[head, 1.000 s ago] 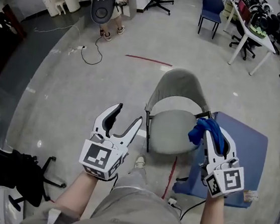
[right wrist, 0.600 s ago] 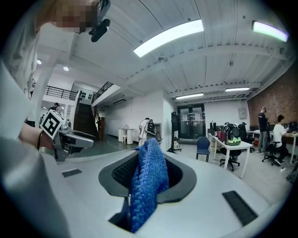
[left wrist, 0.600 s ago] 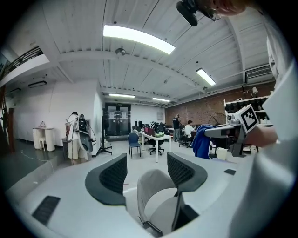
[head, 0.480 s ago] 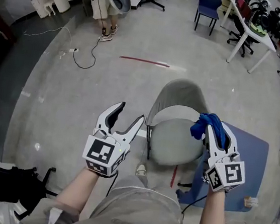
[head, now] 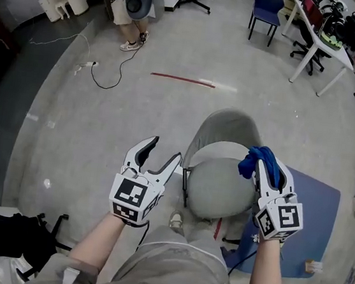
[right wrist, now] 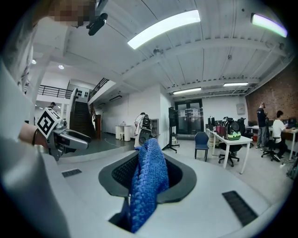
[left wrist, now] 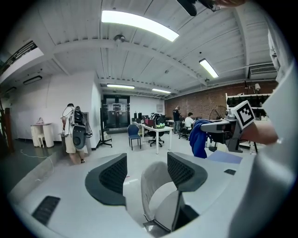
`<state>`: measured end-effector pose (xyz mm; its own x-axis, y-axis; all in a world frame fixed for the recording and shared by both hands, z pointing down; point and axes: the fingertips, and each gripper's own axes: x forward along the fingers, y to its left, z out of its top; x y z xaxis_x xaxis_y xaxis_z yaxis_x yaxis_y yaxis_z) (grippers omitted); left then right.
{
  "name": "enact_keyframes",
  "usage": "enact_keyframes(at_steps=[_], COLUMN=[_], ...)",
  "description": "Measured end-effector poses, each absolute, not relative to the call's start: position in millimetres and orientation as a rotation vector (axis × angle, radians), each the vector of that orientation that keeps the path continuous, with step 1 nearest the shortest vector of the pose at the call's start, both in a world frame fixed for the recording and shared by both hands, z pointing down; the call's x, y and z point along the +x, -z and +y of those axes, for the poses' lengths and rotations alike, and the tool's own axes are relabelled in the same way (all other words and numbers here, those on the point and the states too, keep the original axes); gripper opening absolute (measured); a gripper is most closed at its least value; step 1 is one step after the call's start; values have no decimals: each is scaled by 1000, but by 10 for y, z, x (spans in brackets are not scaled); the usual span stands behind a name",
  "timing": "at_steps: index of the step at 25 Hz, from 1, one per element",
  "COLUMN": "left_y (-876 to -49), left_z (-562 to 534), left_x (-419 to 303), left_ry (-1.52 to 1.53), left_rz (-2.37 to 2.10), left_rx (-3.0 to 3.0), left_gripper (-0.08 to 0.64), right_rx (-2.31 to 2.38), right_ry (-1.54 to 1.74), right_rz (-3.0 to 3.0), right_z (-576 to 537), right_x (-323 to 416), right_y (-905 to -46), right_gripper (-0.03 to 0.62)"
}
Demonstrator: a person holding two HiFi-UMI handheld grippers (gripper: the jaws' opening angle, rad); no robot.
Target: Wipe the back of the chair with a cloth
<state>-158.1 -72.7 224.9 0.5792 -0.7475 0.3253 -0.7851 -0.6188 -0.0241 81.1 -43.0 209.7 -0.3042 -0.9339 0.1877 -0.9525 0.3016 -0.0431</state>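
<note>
The left gripper (head: 163,150) is hanging wide open and empty, just left of the chair (head: 230,122). The person is closing in, so the seat is sitting nearer. The right gripper (head: 267,175) is clamping the cloth (head: 260,161) over the seat, still short of the back; wiping is probably next.

The person's left forearm (head: 95,244) and right forearm (head: 266,271) both reach forward, side by side and apart. The left gripper (head: 163,150) points ahead with its jaws spread wide. The right gripper (head: 270,172) has its jaws clamped on a blue cloth (head: 260,161), which is bunched at the jaw tips.
</note>
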Motion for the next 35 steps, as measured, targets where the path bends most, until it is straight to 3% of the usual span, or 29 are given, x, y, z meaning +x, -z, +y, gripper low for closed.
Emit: enact_keyframes(at_steps=[21,35], left_y=[-3807,-5280], left_z=[-1682,-1842], left_x=[-999,-846], left_ry=[-704,-871], left_rz=[-1256,-1151], left_rx=[2556,2456], left_gripper=[288,288], right_rx=[1844,1910], right_ry=[-411,-345], right_rz=[-2309,-2283], right_z=[-1763,-2208], right_x=[1535,1585], right_y=[-3704,-4492], right_gripper=[114,114])
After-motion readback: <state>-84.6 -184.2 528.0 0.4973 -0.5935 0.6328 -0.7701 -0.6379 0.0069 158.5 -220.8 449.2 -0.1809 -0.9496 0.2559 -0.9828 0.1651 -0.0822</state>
